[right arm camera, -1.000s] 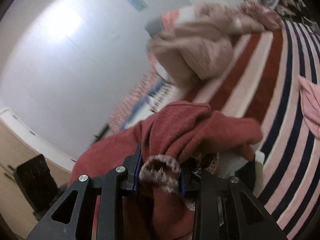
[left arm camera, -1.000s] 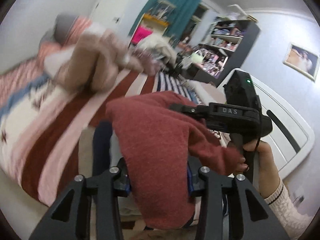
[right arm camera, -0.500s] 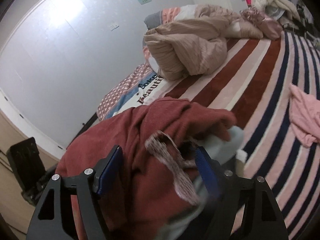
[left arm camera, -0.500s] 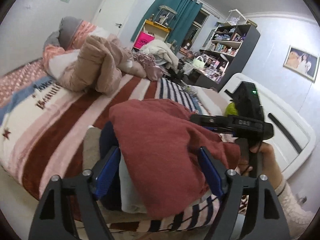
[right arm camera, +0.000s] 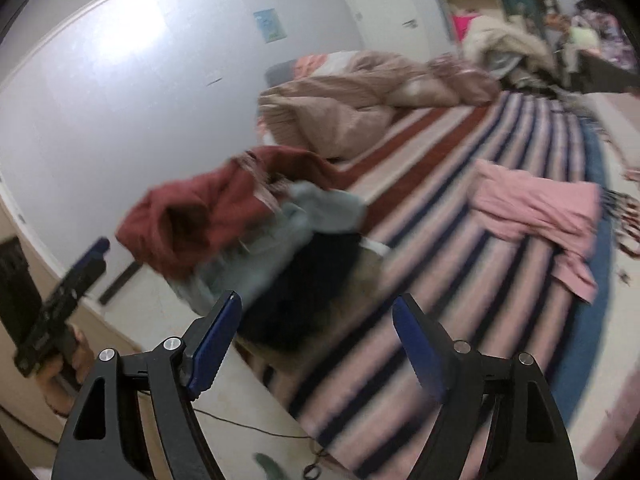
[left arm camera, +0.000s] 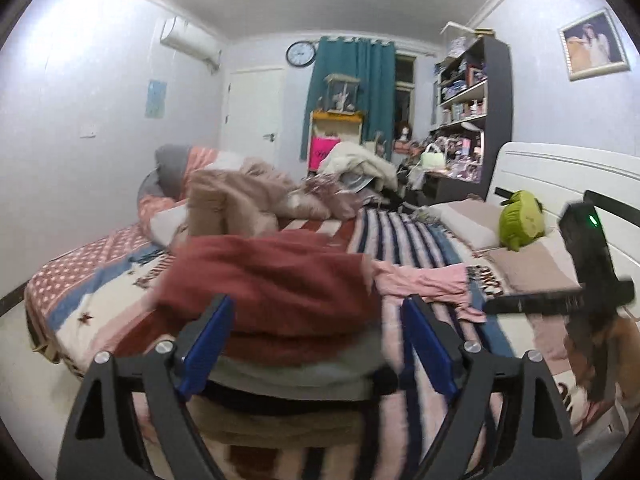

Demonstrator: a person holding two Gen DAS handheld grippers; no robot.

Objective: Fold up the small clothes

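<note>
- Across the lower half of the left wrist view, the left gripper is held level with its blue-padded jaws spread wide, empty, framing a rust-red garment that tops a stack of folded clothes on the striped bedspread.
- At the right edge of that view, the right gripper juts in from a hand; motion blur smears it.
- Low in the right wrist view, the right gripper is tilted, its jaws wide apart and holding nothing, aimed at the bed's near edge; a pink garment lies crumpled at centre right.
- No writing is legible on either tool; lettering on the bedding is too blurred to read.
</note>
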